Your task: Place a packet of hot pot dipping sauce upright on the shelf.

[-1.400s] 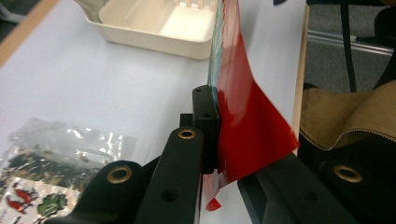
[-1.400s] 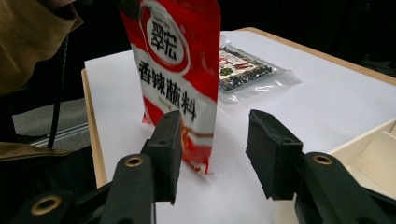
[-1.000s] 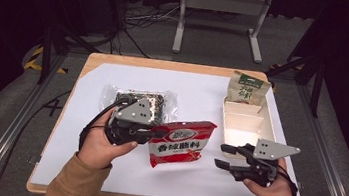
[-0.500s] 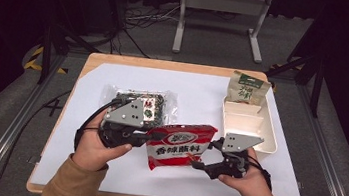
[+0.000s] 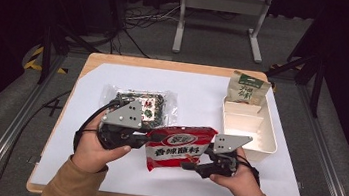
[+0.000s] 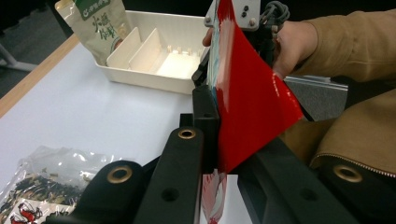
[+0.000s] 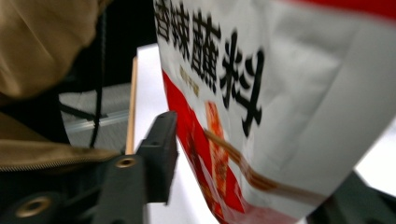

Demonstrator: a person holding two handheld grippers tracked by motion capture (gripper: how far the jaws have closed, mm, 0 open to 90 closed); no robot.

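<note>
Red packet [image 5: 180, 148] hides right gripper [image 5: 193, 167] tips (blurred close up)

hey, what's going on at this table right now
A person is lifting a red sauce packet above the white table. The left gripper is clamped on its left edge. The right gripper has the packet's right edge between its jaws, which have just been closing. A seaweed bag lies behind, and a green pouch leans at a cream tray.
</note>
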